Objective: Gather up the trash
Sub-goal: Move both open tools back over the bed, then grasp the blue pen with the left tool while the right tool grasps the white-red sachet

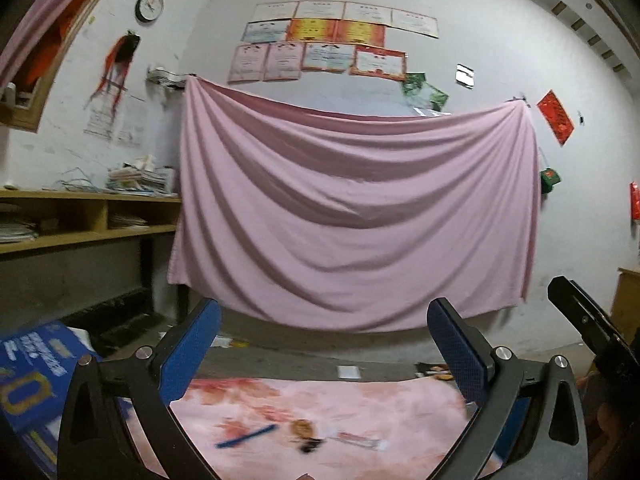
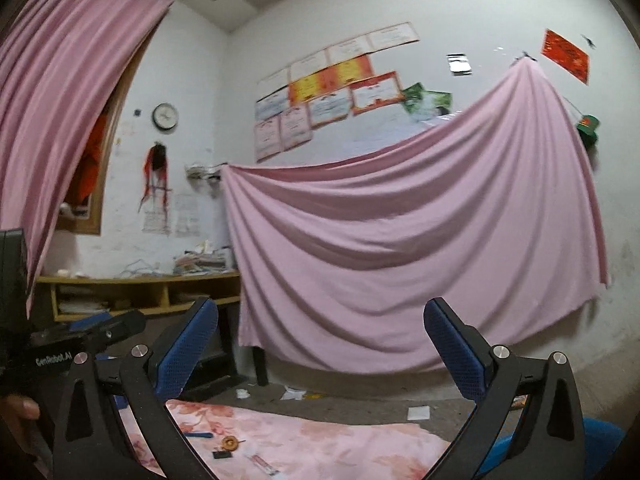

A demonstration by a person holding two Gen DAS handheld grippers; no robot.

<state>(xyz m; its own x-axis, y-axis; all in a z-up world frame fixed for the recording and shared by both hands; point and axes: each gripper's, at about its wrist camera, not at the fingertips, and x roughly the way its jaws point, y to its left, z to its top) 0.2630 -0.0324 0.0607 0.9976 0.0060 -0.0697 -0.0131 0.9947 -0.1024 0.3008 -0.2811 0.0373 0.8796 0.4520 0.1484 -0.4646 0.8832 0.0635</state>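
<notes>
Both grippers raised above a floral cloth strewn with litter.

Left wrist view: left gripper (image 1: 324,344), fingers spread wide and empty, fills the lower frame; a blue pen (image 1: 246,436), round scrap (image 1: 302,428) and wrapper (image 1: 358,440) lie on the floral cloth (image 1: 400,408) at bottom centre.
Right wrist view: right gripper (image 2: 320,344), likewise spread and empty; the same litter lies lower left, a pink sheet (image 2: 400,248) behind.

A pen (image 1: 246,436), a round wrapper (image 1: 302,428) and a flat packet (image 1: 356,440) are lying in a row on the bench (image 1: 400,408). Paper scraps (image 2: 418,412) are lying on the floor behind it, before the hanging sheet (image 1: 352,208). Shelves (image 1: 80,216) are standing to the left.
</notes>
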